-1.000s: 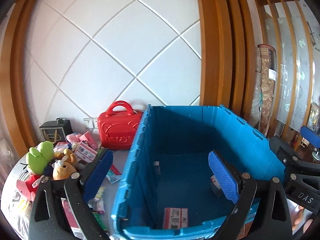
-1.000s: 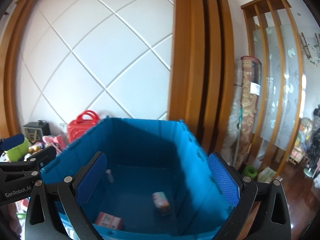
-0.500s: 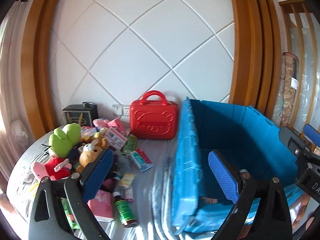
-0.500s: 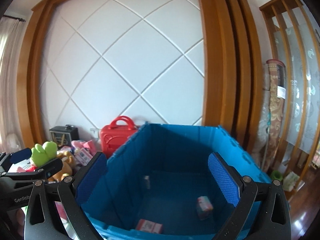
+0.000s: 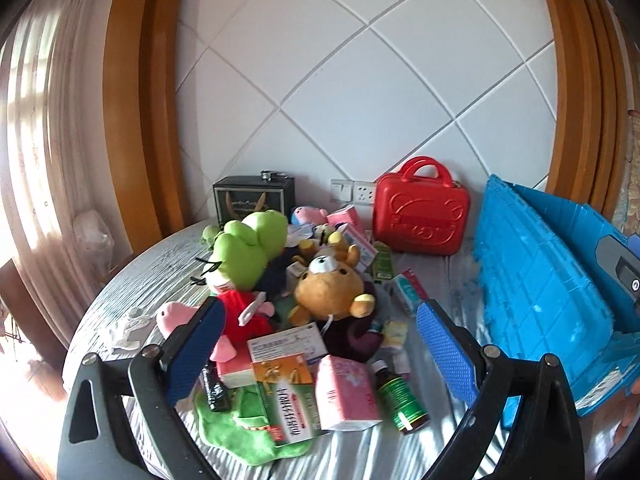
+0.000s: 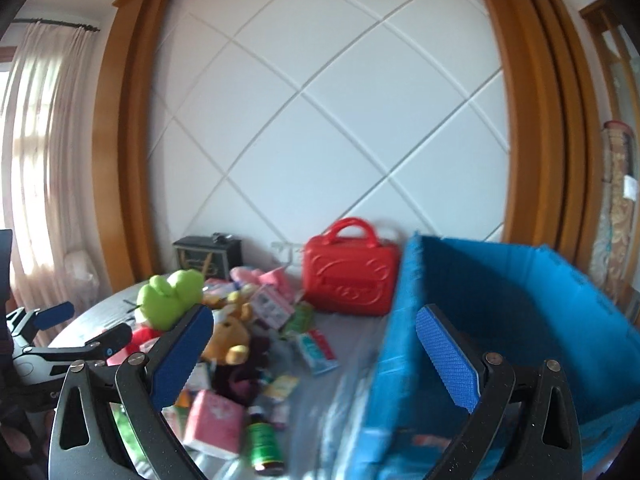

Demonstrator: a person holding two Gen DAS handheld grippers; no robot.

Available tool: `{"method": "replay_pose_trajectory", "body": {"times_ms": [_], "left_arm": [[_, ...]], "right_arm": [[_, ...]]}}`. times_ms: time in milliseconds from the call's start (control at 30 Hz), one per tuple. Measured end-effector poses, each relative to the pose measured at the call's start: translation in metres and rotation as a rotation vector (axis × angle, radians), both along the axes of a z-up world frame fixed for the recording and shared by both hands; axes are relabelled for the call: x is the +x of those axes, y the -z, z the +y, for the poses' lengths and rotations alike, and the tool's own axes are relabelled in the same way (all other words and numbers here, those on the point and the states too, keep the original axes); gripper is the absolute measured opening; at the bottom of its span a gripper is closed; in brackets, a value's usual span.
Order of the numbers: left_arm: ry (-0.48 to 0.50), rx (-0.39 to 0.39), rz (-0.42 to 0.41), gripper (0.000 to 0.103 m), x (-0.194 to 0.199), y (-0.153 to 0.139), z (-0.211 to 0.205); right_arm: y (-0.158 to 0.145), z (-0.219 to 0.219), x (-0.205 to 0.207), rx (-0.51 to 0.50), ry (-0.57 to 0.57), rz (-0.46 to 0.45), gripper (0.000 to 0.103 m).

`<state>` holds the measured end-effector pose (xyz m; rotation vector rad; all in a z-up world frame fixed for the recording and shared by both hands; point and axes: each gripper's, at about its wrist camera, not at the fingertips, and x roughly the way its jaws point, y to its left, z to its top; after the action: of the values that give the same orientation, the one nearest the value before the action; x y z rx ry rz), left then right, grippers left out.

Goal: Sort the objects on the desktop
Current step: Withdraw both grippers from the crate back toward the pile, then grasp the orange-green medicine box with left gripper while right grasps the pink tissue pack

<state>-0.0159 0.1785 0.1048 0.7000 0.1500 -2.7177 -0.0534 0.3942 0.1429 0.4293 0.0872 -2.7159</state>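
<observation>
My left tongs [image 5: 320, 344] gape wide and empty over the pile on the surface [image 5: 120, 280]: the soft green plush [image 5: 250, 252] would squash, so I'd pinch its middle, and the stiff pink box [image 5: 346, 392] by its flat sides. Underneath is hidden. My right tongs [image 6: 312, 356] also gape, empty, by the blue crate [image 6: 500, 320], floor unseen.

The left wrist view looks forward and down between the left gripper [image 5: 318, 346] fingers, close above the toy pile on the tabletop [image 5: 152, 264], with the blue bin [image 5: 540, 280] off to its right. The right wrist view, blurred, sits farther right behind the right gripper [image 6: 312, 354], facing the same wall. Both share the red case [image 5: 420, 216] [image 6: 350, 280], the pile and the bin [image 6: 500, 320].
</observation>
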Motion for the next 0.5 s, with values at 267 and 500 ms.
{"method": "replay_pose_trajectory", "body": {"times_ms": [267, 500], "left_arm": [[-0.042, 0.053, -0.166, 0.098, -0.012, 0.07, -0.092], [-0.046, 0.143, -0.335, 0.098, -0.033, 0.15, -0.111]], "right_arm": [[0.074, -0.071, -0.025, 0.078, -0.021, -0.256, 0.103], [0.141, -0.091, -0.05, 0.191, -0.058, -0.446, 0.103]]}}
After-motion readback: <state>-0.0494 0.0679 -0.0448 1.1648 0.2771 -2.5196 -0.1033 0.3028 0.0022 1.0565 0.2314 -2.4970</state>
